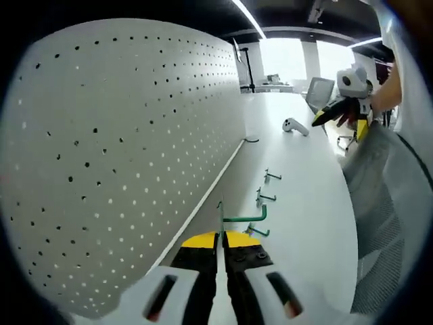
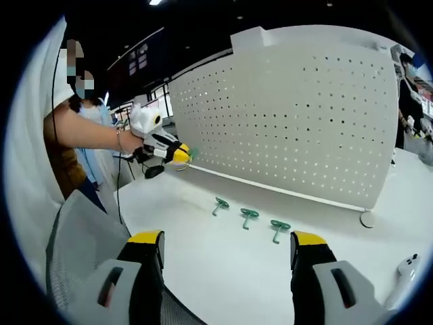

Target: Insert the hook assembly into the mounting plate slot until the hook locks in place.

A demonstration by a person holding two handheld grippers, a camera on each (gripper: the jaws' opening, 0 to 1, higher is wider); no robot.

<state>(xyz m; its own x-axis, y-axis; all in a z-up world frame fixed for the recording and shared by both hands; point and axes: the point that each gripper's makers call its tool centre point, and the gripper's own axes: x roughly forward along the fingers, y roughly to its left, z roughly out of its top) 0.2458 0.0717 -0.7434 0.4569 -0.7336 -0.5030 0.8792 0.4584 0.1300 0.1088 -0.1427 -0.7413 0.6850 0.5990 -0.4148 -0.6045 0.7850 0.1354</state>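
Observation:
The white pegboard mounting plate (image 1: 122,149) stands upright on the table, close on the left of the left gripper view. My left gripper (image 1: 221,238) is shut on a green hook (image 1: 245,218), holding it just off the board's lower edge. In the right gripper view, a hand carries that gripper (image 2: 177,153) with the hook (image 2: 192,154) at its tip, near the pegboard's (image 2: 304,122) left end. My right gripper (image 2: 228,252) hangs open and empty above the table; it also appears far off (image 1: 346,116). Three loose green hooks (image 2: 249,215) lie in a row before the board.
A white hand controller (image 1: 295,126) lies on the table beyond the hooks (image 1: 265,198), also seen as the controller (image 2: 408,265) low right. A mesh chair back (image 1: 379,203) borders the table edge. Another person (image 2: 408,88) stands behind the board's right end.

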